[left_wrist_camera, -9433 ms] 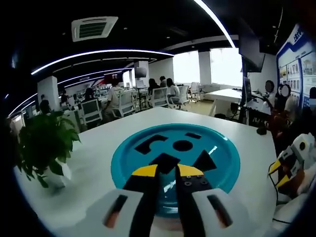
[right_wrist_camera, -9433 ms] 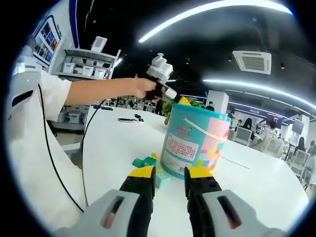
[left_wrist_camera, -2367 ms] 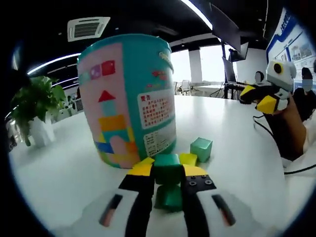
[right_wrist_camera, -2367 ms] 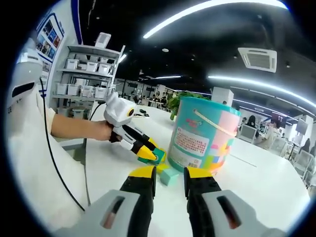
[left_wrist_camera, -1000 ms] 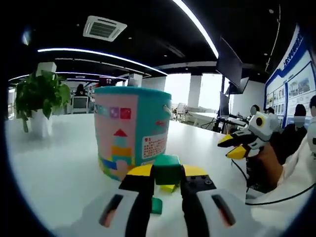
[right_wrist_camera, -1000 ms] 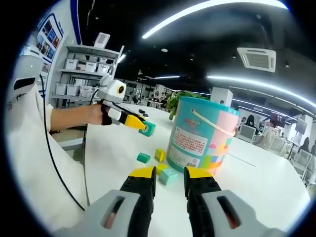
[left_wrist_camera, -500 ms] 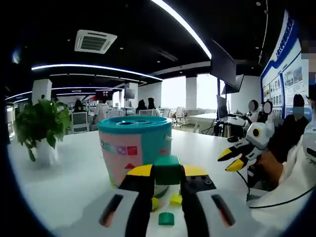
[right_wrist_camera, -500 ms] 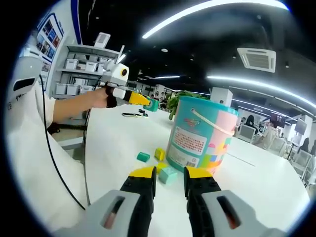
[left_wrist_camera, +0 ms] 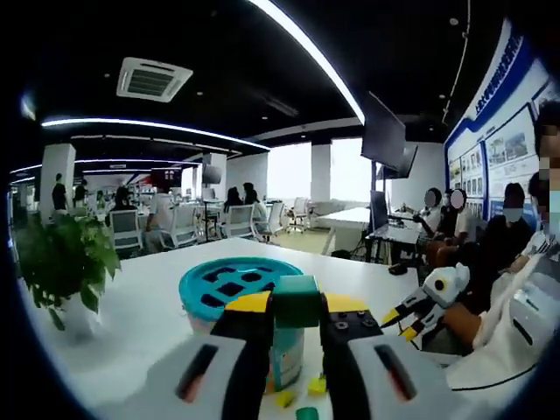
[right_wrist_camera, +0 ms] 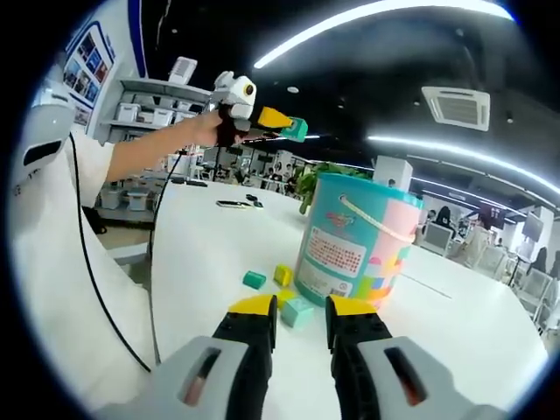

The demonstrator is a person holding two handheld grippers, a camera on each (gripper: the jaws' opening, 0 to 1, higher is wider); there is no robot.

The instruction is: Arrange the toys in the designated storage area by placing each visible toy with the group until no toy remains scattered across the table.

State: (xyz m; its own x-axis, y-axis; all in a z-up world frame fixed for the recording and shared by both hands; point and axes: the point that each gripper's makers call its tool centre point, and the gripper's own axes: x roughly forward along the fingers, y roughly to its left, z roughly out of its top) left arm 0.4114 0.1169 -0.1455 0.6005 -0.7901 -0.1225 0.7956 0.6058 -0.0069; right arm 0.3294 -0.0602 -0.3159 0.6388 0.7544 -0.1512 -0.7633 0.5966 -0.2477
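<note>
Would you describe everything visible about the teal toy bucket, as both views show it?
The bucket is a tall cylinder, teal with pink panels, printed with coloured block shapes and a red-text label, and has a pale rope handle. It stands upright on the white table. Its teal lid has shape-sorting cutouts. Small blocks lie at its base; a green block is nearest.

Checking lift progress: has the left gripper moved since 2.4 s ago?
Yes. The left gripper with its green block rose from table level to above the bucket.
</note>
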